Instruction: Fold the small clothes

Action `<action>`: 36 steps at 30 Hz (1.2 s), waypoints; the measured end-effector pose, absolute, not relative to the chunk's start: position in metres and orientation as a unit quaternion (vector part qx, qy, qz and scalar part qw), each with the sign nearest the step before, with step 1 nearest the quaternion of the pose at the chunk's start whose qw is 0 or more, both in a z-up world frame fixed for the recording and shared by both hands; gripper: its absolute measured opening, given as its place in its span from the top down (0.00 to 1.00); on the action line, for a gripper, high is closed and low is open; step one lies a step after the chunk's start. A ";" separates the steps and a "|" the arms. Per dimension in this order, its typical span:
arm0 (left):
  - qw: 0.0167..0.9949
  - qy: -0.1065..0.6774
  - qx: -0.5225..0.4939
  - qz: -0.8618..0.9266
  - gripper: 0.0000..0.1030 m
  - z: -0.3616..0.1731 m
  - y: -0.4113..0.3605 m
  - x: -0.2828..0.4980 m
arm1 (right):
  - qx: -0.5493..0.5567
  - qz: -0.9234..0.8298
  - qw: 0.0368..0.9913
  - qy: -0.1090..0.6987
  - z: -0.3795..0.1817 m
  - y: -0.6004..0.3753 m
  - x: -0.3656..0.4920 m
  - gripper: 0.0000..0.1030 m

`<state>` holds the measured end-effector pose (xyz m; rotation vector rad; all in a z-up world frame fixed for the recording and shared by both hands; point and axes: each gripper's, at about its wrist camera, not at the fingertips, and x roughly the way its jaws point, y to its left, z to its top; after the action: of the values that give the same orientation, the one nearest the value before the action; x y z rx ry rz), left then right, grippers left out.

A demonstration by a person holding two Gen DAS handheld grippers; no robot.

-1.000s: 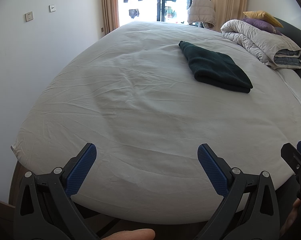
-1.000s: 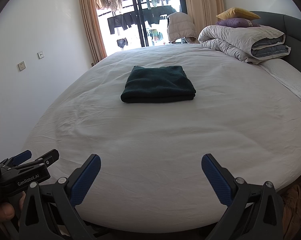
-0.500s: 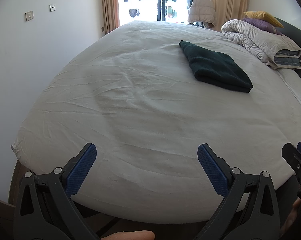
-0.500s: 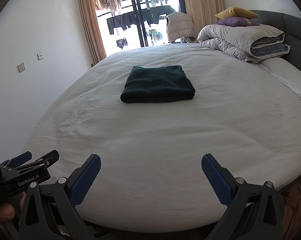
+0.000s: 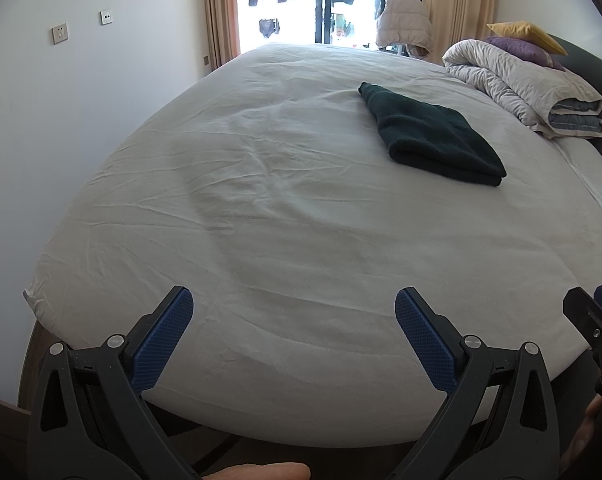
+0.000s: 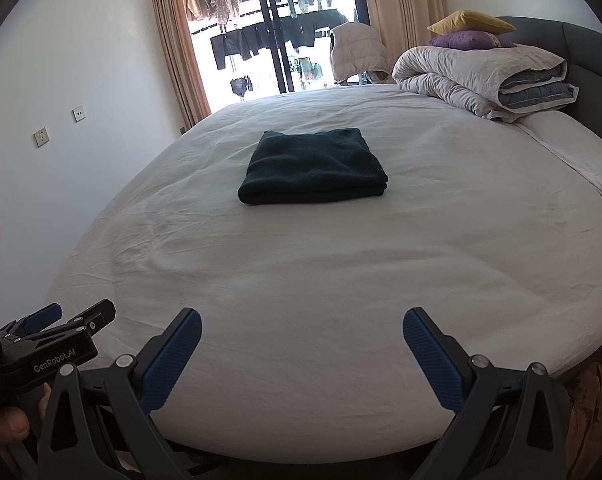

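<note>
White sheeting covers the bed [image 6: 341, 280], which fills both views and looks the same as a second ago: same wrinkles, same framing, nothing shifted. At its far right end a rolled grey duvet [image 6: 485, 80] carries a purple cushion [image 6: 467, 40] and a yellow cushion [image 6: 471, 22]. Behind the bed, a pale padded jacket [image 6: 357, 52] hangs before the balcony door [image 6: 277, 40], where the laundry outside is washed out by glare (individual pieces are hard to make out).

Mid-bed lies the dark green folded garment [image 6: 315, 166], a neat rectangle flat on the sheet, well apart from both tools and unmoved since the earlier frames; from the left wrist it sits up and to the right [image 5: 431, 136].

Both tools hover at the bed's near edge, unchanged. The left hand-held gripper [image 5: 293, 306] has its blue pads spread wide, holding nothing; the right hand-held gripper [image 6: 301, 328] is likewise spread and empty. Each appears cut off at the other's frame edge. "GenRobot.AI" reads on the left tool's body in the right wrist view.
</note>
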<state>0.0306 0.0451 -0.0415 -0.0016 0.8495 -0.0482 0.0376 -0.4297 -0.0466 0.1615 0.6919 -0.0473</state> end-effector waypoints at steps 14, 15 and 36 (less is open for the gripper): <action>0.914 0.406 0.000 -0.024 0.00 -0.038 0.044 0.025 | 0.088 -0.024 0.936 0.341 -0.049 -0.430 0.037 0.00; 0.914 0.405 0.000 -0.024 0.00 -0.037 0.044 0.024 | 0.088 -0.024 0.936 0.341 -0.049 -0.430 0.037 0.00; 0.915 0.402 0.006 -0.025 0.00 -0.034 0.043 0.023 | 0.094 -0.023 0.934 0.344 -0.049 -0.432 0.036 0.00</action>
<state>0.0230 0.0430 -0.0344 0.0127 0.8271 -0.0507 0.0357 -0.4321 -0.0491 0.1921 0.7025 -0.0472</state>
